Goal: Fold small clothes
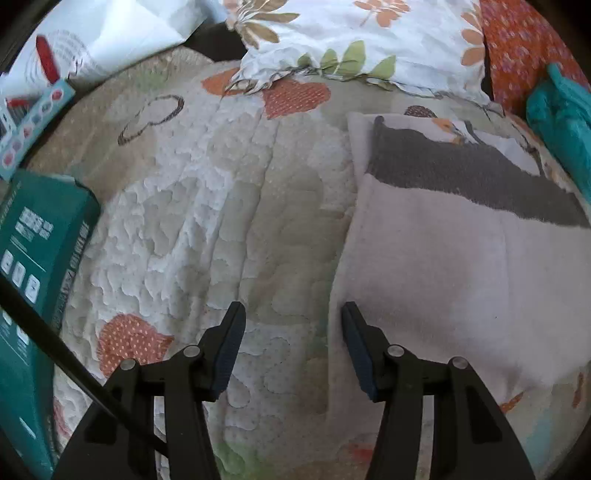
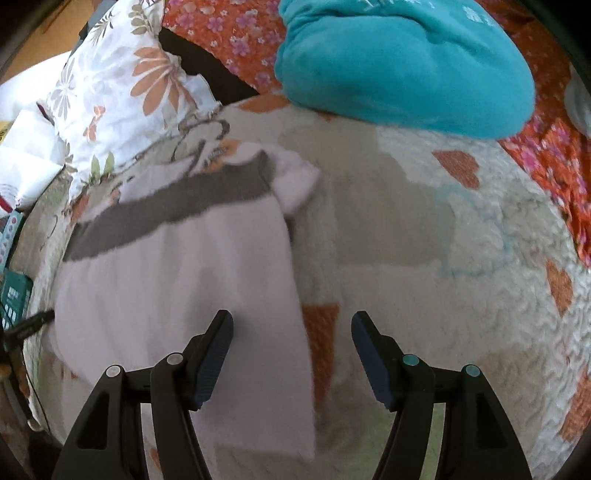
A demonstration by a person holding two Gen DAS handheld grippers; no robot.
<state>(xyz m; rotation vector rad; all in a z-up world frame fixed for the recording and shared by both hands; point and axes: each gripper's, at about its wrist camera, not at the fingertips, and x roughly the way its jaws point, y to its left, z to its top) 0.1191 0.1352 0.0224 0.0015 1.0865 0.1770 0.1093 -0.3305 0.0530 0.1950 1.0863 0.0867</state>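
**Two open hand-held grippers over a folded garment on a quilted bed**

A small pale pink garment point(image 1: 461, 266) with a dark grey band point(image 1: 465, 173) across its far end lies flat on a quilted bedspread point(image 1: 221, 206) patterned with orange hearts. It appears folded lengthwise, with a white sleeve point(image 2: 295, 181) showing at the far right corner beside the band.

The left hand-held gripper point(image 1: 293, 345) hangs above the quilt with its jaws spread wide and nothing between them. Its right finger sits over the garment's left edge; its left finger is over bare quilt.

The right hand-held gripper point(image 2: 291, 354) is likewise released, jaws apart and holding nothing. Its left finger lies over the garment near its right edge, and its right finger is over bare quilt. Whether any finger touches the fabric cannot be told.

Around the garment: a floral pillow point(image 1: 354, 40) lies at the far side of the bed, close to the garment's grey end. A teal fleece bundle point(image 2: 399, 62) rests on an orange flowered cloth point(image 2: 229, 33) at the far right, well apart from the garment. At the bed's left edge sit a green box point(image 1: 40, 236) and a pale blue strip with coloured dots point(image 1: 33, 125); white paper point(image 1: 110, 33) lies beyond them.

Open quilt stretches left of the garment towards the box, and right of it towards the bundle.
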